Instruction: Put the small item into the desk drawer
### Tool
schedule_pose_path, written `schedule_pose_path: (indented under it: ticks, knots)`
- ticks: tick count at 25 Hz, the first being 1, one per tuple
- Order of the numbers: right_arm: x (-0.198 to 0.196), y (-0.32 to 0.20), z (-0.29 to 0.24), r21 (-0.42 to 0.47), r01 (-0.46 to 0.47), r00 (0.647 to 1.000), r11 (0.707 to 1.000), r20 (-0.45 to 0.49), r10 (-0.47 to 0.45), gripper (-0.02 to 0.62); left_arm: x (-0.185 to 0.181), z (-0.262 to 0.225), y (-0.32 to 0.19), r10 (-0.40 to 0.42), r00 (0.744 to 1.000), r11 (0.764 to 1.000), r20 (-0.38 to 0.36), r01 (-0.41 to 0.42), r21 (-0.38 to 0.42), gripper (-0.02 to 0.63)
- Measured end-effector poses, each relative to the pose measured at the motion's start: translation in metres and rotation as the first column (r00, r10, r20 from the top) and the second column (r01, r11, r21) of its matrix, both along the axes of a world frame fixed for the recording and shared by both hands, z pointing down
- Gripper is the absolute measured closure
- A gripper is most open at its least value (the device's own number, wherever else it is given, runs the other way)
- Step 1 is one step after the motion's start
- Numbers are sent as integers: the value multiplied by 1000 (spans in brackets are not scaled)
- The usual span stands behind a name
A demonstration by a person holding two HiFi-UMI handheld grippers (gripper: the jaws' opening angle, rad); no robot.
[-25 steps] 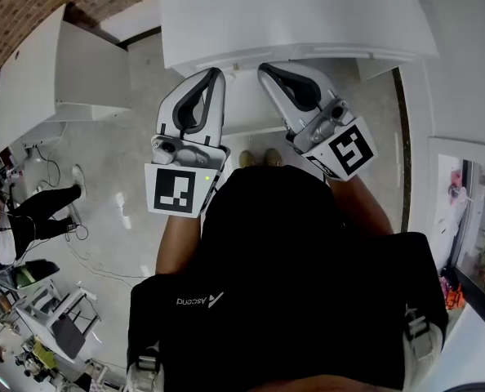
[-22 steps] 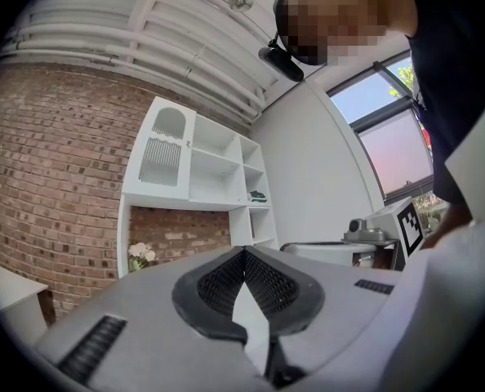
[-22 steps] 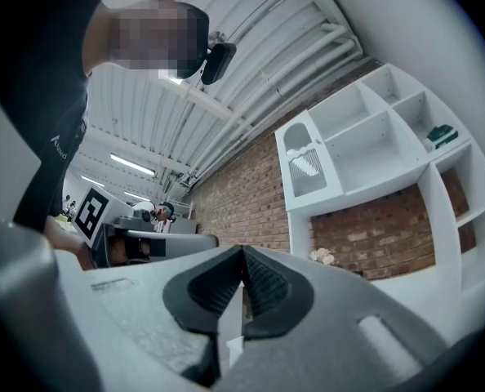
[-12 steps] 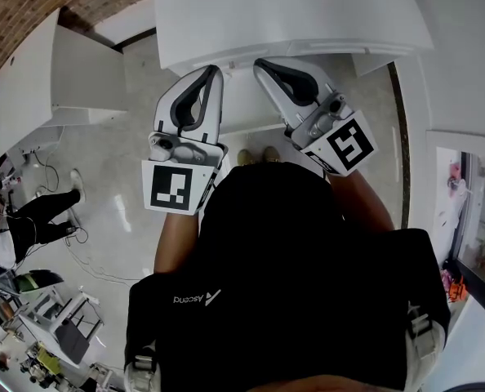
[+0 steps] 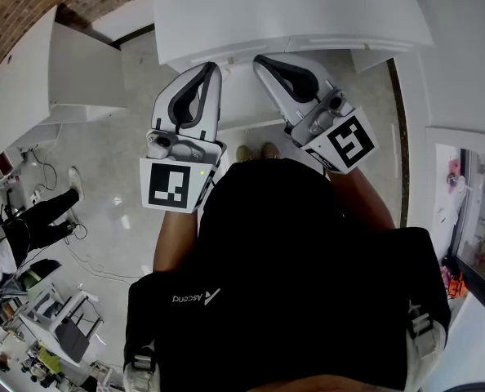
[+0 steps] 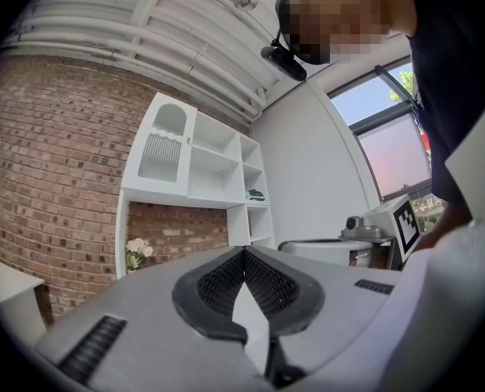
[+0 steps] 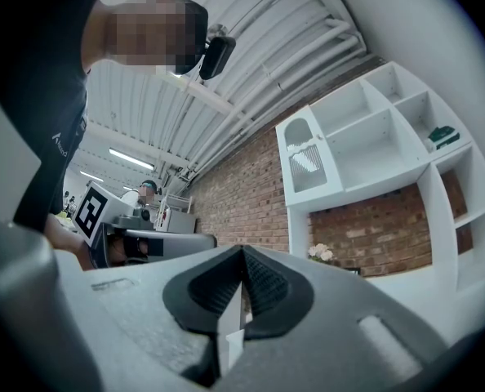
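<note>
In the head view my left gripper (image 5: 214, 72) and right gripper (image 5: 261, 62) are held side by side in front of the person's chest, tips toward the white desk (image 5: 291, 15). Both are shut, with nothing between the jaws. A white panel (image 5: 242, 104) lies under the desk edge between the two grippers; I cannot tell whether it is the drawer. No small item shows in any view. The left gripper view has its shut gripper (image 6: 244, 253) tilted up toward a white wall shelf (image 6: 193, 162). The right gripper view has its shut gripper (image 7: 242, 253) tilted up the same way.
A second white table (image 5: 63, 80) stands at the left. A seated person (image 5: 30, 215) and cables are on the floor at the far left. The person's shoes (image 5: 256, 153) show below the desk. White shelving (image 7: 373, 145) hangs on a brick wall (image 7: 242, 194).
Both grippers stay shut and empty. The left one has drifted slightly left and toward the person; the right one has barely moved.
</note>
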State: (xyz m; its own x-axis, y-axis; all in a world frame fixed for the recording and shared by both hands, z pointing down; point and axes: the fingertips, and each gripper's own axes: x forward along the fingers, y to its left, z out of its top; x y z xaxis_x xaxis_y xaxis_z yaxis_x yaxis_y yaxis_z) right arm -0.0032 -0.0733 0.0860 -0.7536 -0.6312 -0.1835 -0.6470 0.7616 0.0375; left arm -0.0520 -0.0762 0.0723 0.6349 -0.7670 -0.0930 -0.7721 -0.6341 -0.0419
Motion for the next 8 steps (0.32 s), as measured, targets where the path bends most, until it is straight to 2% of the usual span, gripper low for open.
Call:
schedule_pose_path:
  ticks: [8]
  knots:
    - [4,2,4,-7,-1,1000,1000,-6,1,595,-2,11,1,-15,1000,1000,27,15,-27,607]
